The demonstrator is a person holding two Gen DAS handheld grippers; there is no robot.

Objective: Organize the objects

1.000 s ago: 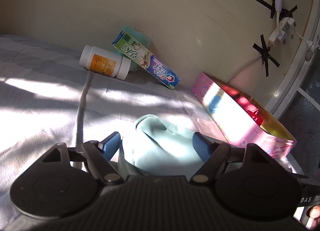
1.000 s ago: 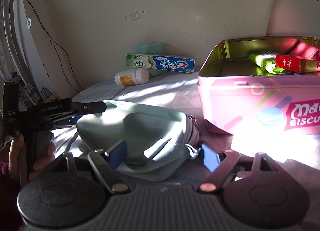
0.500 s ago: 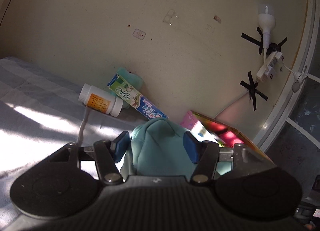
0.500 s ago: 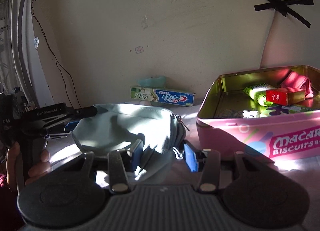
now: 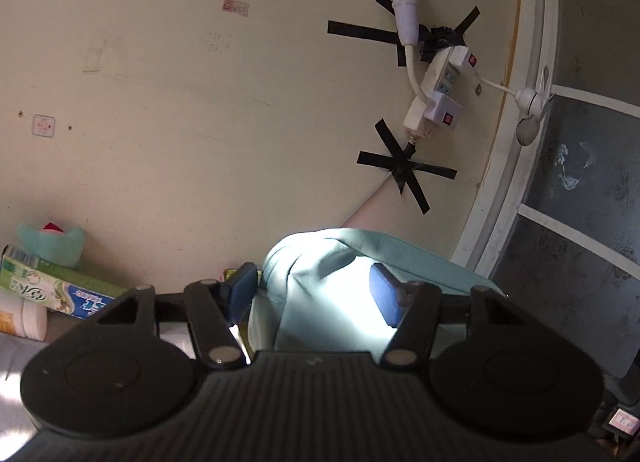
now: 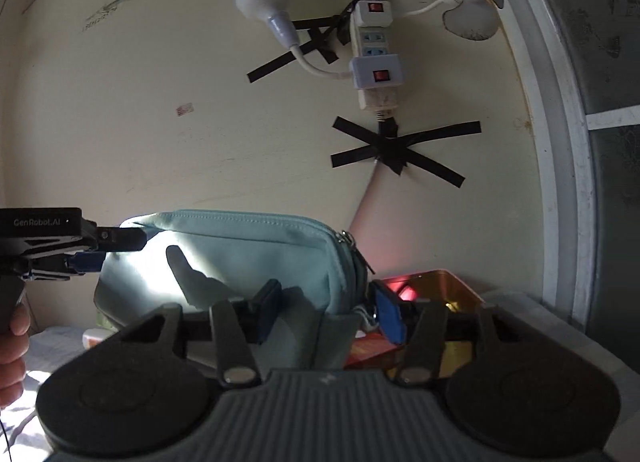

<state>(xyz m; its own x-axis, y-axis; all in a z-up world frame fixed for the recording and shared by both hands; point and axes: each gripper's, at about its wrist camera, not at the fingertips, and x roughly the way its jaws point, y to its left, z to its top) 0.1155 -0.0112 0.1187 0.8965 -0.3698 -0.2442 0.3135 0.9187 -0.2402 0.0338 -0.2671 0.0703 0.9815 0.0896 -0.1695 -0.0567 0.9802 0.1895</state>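
Because the soft pale-teal fabric zip pouch (image 6: 248,258) was limp and wide, it was carried by both ends, one claw at each. The right claw (image 6: 326,316) pinched the zipper end, its blue pads pressed into folded fabric; its jaws had just been opening slightly from a tighter squeeze, with the cloth between them. The left claw (image 5: 316,294) gripped the opposite end, its pads dented into the bulging cloth, and its jaws had likewise eased apart a little while holding on. The two-ended grip likely kept the pouch level so that it would not sag or swing.

The pouch hung in the air in front of the cream wall (image 6: 160,122), above the open pink biscuit tin (image 6: 436,286), which was probably its destination. Both claws pointed nearly level, tipped only slightly downward, facing the wall. The hand (image 6: 12,338) on the left claw's handle showed at the edge of the right wrist view. Against the wall lay a green-and-blue toothpaste box (image 5: 56,292) and a white pill bottle (image 5: 22,320).
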